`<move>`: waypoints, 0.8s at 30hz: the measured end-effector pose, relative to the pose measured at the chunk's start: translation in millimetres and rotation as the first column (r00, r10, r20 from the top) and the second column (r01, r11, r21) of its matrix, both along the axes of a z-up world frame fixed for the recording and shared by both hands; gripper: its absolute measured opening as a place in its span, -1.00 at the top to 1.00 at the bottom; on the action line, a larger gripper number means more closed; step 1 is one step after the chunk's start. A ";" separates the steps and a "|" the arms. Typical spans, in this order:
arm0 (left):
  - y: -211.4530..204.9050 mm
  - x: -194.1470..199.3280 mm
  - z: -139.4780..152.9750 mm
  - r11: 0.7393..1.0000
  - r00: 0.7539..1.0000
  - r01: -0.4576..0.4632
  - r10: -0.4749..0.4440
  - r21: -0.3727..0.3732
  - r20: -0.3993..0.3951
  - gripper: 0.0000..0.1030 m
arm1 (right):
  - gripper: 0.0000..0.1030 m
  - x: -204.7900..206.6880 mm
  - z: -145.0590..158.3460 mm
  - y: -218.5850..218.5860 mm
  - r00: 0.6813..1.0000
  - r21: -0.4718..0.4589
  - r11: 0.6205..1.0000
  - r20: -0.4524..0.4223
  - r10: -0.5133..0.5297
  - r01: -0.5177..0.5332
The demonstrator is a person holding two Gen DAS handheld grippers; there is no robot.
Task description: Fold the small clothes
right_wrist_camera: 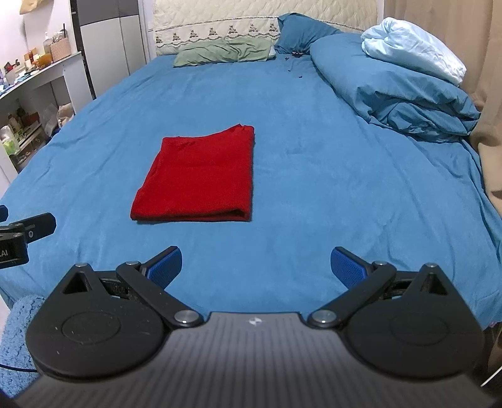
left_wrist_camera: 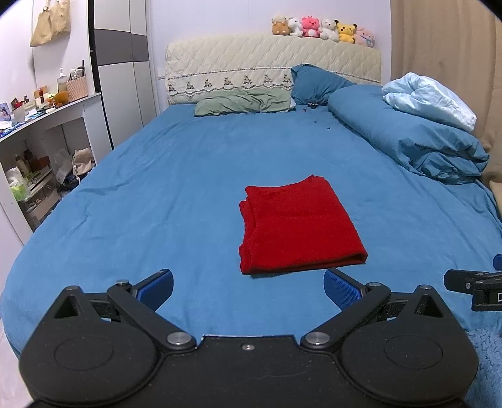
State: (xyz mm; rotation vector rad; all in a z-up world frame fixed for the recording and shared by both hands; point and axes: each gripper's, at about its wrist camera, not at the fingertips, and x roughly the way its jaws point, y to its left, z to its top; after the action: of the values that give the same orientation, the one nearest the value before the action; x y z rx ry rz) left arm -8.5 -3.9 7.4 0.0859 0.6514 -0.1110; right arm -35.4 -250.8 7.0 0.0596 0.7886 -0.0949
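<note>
A red garment (left_wrist_camera: 298,224), folded into a flat rectangle, is seen lying on the blue bed sheet (left_wrist_camera: 163,175) near the middle of the bed, with its folded edge turned toward the cameras. The left gripper (left_wrist_camera: 248,290) is held just short of the garment's near edge, its jaws spread wide and nothing between the blue pads (left_wrist_camera: 157,288). The right gripper (right_wrist_camera: 255,266) is held a little farther back from the garment and to its right, jaws likewise spread wide and empty. Neither gripper is touching the garment. Beyond the garment, a green pillow (left_wrist_camera: 241,102) is laid against the quilted headboard (left_wrist_camera: 269,62), on top of which a row of plush toys (left_wrist_camera: 323,29) is lined up. To the right of the garment, a blue duvet (left_wrist_camera: 408,138) is bunched up, with a pale blue blanket (left_wrist_camera: 429,99) on it.
</note>
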 end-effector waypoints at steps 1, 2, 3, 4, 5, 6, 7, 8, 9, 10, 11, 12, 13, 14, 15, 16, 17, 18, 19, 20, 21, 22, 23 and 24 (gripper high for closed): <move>0.1 -0.1 0.1 1.000 1.000 0.000 0.000 -0.001 0.001 -1.00 | -1.00 -0.1 0.0 0.7 1.000 -0.002 1.000 0.000 0.000 0.000; 0.2 -0.1 0.1 1.000 1.000 0.000 0.000 -0.002 0.001 -1.00 | -1.00 -0.1 0.0 1.2 1.000 -0.003 1.000 0.000 0.002 -0.002; 1.0 -0.3 -0.1 1.000 1.000 0.001 -0.001 -0.003 0.001 -1.00 | -1.00 0.1 0.1 1.5 1.000 -0.003 1.000 -0.001 0.002 -0.002; 1.0 -0.5 -0.2 1.000 1.000 0.000 0.000 -0.003 0.002 -1.00 | -1.00 0.0 0.0 2.0 1.000 -0.003 1.000 -0.001 0.001 -0.001; 1.1 -0.6 -0.4 1.000 1.000 0.001 -0.001 -0.001 0.003 -1.00 | -1.00 0.1 0.0 2.3 1.000 -0.004 1.000 -0.001 0.001 -0.001; 1.3 -0.9 -0.4 1.000 1.000 0.001 -0.001 0.002 0.004 -1.00 | -1.00 0.0 0.0 2.3 1.000 -0.004 1.000 -0.001 0.001 -0.001; 1.2 -0.9 -0.5 1.000 1.000 0.000 0.000 0.004 0.005 -1.00 | -1.00 0.0 0.0 2.4 1.000 -0.004 1.000 -0.001 0.001 -0.001; 1.0 -1.2 -0.5 1.000 1.000 0.000 0.000 0.004 0.006 -1.00 | -1.00 -0.1 0.1 2.8 1.000 -0.005 1.000 -0.001 0.002 -0.002; 0.5 -1.3 -0.5 1.000 1.000 -0.001 0.001 0.004 0.006 -1.00 | -1.00 0.2 0.2 2.9 1.000 -0.005 1.000 -0.001 0.002 -0.002; 0.4 -1.5 -0.5 1.000 1.000 -0.002 0.002 0.005 0.007 -1.00 | -1.00 0.3 0.1 3.2 1.000 -0.006 1.000 -0.002 0.003 -0.003; 1.2 -1.4 -0.5 1.000 1.000 0.000 0.000 0.006 0.008 -1.00 | -1.00 1.0 -0.1 3.8 1.000 -0.007 1.000 -0.003 0.003 -0.003; -0.3 -1.7 -0.5 1.000 1.000 -0.001 0.001 0.007 0.009 -1.00 | -1.00 1.3 -0.5 4.2 1.000 -0.009 1.000 -0.004 0.004 -0.004; -0.7 -2.0 -0.5 1.000 1.000 -0.001 0.001 0.010 0.011 -1.00 | -1.00 1.6 -0.9 4.5 1.000 -0.009 1.000 -0.006 0.003 -0.003; -1.4 -2.5 -0.5 1.000 1.000 -0.002 0.001 0.013 0.014 -1.00 | -1.00 2.0 -1.0 4.6 1.000 -0.008 1.000 -0.007 0.002 -0.002; -2.1 -2.8 -0.1 1.000 1.000 -0.004 0.004 0.015 0.016 -1.00 | -1.00 2.4 -0.9 4.6 1.000 -0.006 1.000 -0.007 0.002 -0.002; -2.2 -3.1 0.0 1.000 1.000 -0.005 0.004 0.016 0.018 -1.00 | -1.00 2.7 -0.9 4.6 1.000 -0.005 1.000 -0.007 0.002 -0.002; -1.5 -3.0 0.0 1.000 1.000 -0.004 0.003 0.016 0.018 -1.00 | -1.00 3.4 -0.6 4.4 1.000 -0.005 1.000 -0.007 0.002 -0.002; -1.1 -2.9 0.1 1.000 1.000 -0.003 0.003 0.015 0.018 -1.00 | -1.00 3.4 -0.6 4.1 1.000 -0.005 1.000 -0.008 0.002 -0.002; -1.2 -2.8 0.0 1.000 1.000 -0.004 0.003 0.016 0.017 -1.00 | -1.00 3.4 -0.7 3.9 1.000 -0.006 1.000 -0.008 0.003 -0.003; -1.6 -2.9 0.0 1.000 1.000 -0.004 0.004 0.017 0.017 -1.00 | -1.00 3.5 -0.7 3.8 1.000 -0.007 1.000 -0.007 0.003 -0.003; -1.4 -2.8 0.0 1.000 1.000 -0.004 0.003 0.017 0.017 -1.00 | -1.00 3.9 -0.5 3.6 1.000 -0.008 1.000 -0.008 0.002 -0.002; -1.2 -3.0 0.3 1.000 1.000 -0.004 0.004 0.017 0.017 -1.00 | -1.00 4.1 -0.6 3.3 1.000 -0.008 1.000 -0.008 0.001 -0.002; -0.8 -3.0 0.6 1.000 1.000 -0.004 0.004 0.017 0.017 -1.00 | -1.00 4.3 -0.7 3.0 1.000 -0.009 1.000 -0.009 0.001 -0.001; 0.1 -3.0 0.6 1.000 1.000 -0.002 0.001 0.016 0.017 -1.00 | -1.00 4.1 -0.6 3.6 1.000 -0.008 1.000 -0.009 0.001 -0.001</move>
State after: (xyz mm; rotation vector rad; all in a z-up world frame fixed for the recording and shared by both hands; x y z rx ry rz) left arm -11.4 -3.8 8.0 0.1017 0.6360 -0.1034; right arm -31.3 -247.2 6.4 0.0511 0.7973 -0.0975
